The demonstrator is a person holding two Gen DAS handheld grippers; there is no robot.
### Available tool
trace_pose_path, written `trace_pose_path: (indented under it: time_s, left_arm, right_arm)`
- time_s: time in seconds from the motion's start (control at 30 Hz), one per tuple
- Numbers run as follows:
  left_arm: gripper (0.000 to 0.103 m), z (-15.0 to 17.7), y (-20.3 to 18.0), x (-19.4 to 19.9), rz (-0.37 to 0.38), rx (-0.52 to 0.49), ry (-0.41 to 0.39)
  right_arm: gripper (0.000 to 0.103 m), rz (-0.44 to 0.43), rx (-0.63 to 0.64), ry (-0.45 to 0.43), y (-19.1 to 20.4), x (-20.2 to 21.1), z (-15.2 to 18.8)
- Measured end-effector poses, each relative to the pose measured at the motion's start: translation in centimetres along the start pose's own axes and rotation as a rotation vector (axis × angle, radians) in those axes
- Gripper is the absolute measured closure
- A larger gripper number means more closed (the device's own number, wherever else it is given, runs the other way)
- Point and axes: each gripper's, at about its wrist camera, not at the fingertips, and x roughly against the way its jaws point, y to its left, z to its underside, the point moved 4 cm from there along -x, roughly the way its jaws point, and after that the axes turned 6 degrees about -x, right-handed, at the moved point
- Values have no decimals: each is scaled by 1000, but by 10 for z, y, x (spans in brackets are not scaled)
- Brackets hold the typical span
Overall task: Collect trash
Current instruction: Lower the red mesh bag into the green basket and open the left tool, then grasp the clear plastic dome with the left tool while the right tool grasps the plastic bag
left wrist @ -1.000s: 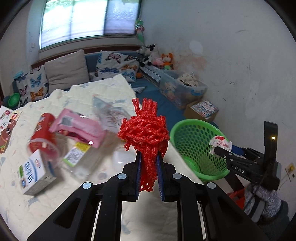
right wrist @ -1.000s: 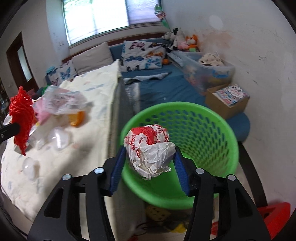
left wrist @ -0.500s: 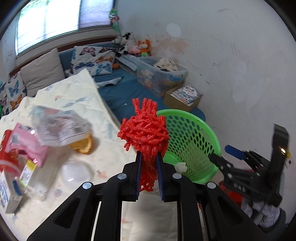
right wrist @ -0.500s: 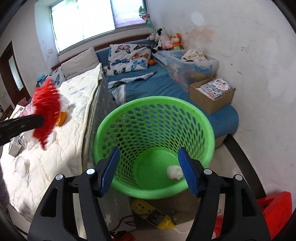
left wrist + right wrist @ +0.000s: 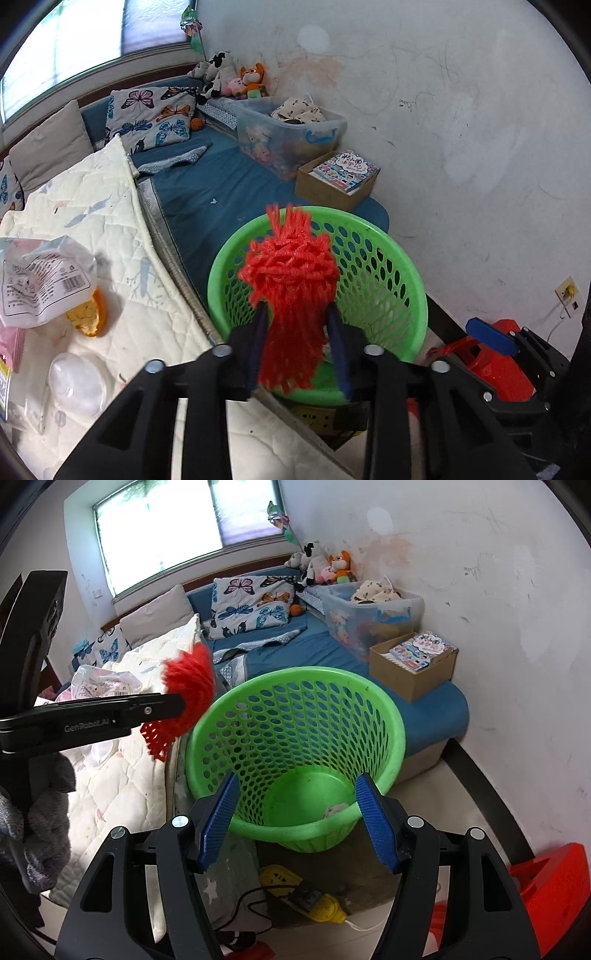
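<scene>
- While the red mesh netting (image 5: 291, 295) is carried toward the green basket (image 5: 402, 266), it is seen between the blue pads of the left gripper (image 5: 297, 354), bunched above them and trailing below; the blur makes it hard to tell how firmly it is pinched, but it is judged to be held.
- From the right wrist view, the netting (image 5: 190, 685) is shown just beside the basket's left rim (image 5: 207, 716), not yet clearly over the opening; the left gripper's arm (image 5: 92, 716) reaches in from the left.
- The relation that governs the coming move is judged to be this: the basket mouth lies ahead and slightly right of the netting, so a short carry to the right and forward is called for before release.
- The long axis of the netting is seen to run roughly upright, in line with the fingers, so a straight drop is expected.
- The right gripper (image 5: 299, 818) is shown with its jaws spread wide and nothing between them, aimed into the basket from the near side.
- A crumpled white scrap (image 5: 336, 808) is seen at the basket's bottom.
- On the quilted bed cover (image 5: 122, 236) at left, a clear plastic bag (image 5: 40, 280) and an orange peel (image 5: 88, 314) are left to be collected.
</scene>
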Motion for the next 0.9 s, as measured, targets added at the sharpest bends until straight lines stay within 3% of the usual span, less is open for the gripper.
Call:
trace_pose_path:
  time_s: [0.03, 0.07, 0.33, 0.6, 0.9]
  left_arm:
    - [55, 0, 0, 0, -1, 2, -5]
    - [51, 0, 0, 0, 0, 5, -16]
    - [44, 10, 11, 16, -34, 18, -31]
    - [41, 46, 55, 69, -164, 69, -36]
    - [30, 102, 114, 125, -324, 160, -43]
  right_arm:
    - [37, 0, -1, 3, 0, -1, 0]
    - [37, -1, -2, 3, 0, -1, 1]
    - [37, -17, 16, 3, 11, 0, -1]
    - [36, -71, 69, -16, 44, 7, -4]
    - [34, -147, 142, -12, 95, 10, 1]
